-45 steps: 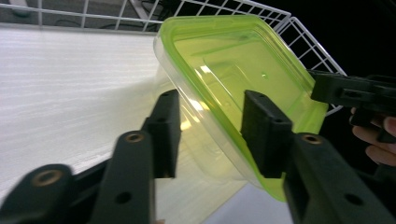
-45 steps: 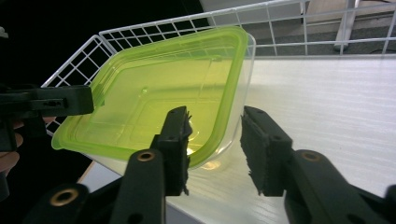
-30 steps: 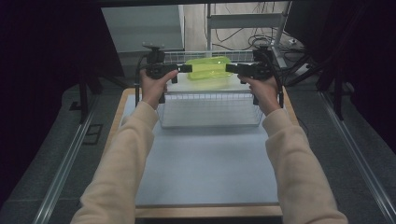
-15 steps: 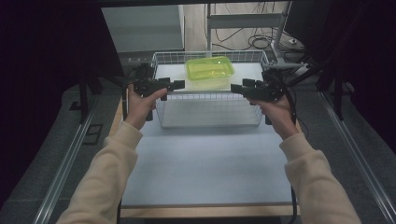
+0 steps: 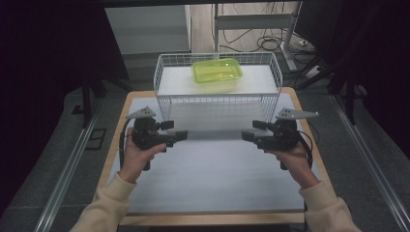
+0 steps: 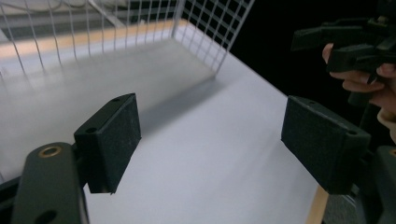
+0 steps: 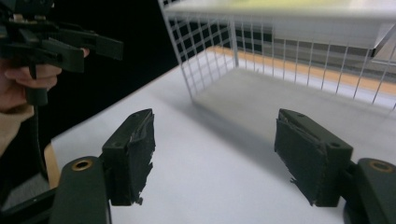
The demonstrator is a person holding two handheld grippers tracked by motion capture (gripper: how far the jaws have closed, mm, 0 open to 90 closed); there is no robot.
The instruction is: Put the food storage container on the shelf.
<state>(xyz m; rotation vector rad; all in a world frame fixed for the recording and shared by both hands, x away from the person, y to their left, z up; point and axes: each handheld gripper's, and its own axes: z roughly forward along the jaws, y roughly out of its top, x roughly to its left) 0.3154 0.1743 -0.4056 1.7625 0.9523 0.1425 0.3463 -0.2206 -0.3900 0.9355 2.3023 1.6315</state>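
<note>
I have the left gripper (image 5: pixel 180 135) and right gripper (image 5: pixel 247 136) gaping wide and empty, the right's jaws just opening, near the bench's side edges. The green container (image 5: pixel 217 71) sits in the wire basket (image 5: pixel 167 102) at the far edge, long axis crosswise, midway between both; bare bench between.

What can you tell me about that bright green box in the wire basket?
The green box is a shallow, see-through tub, probably plastic, in a bright yellow-green colour. It is a rectangle with rounded corners and a flat rim or lid on top; I cannot tell which. It sits level and right way up on the white floor of the wire basket, near the basket's far side and a little left of the middle. Nothing but the basket floor touches it. Whether anything is inside is too small to tell.
</note>
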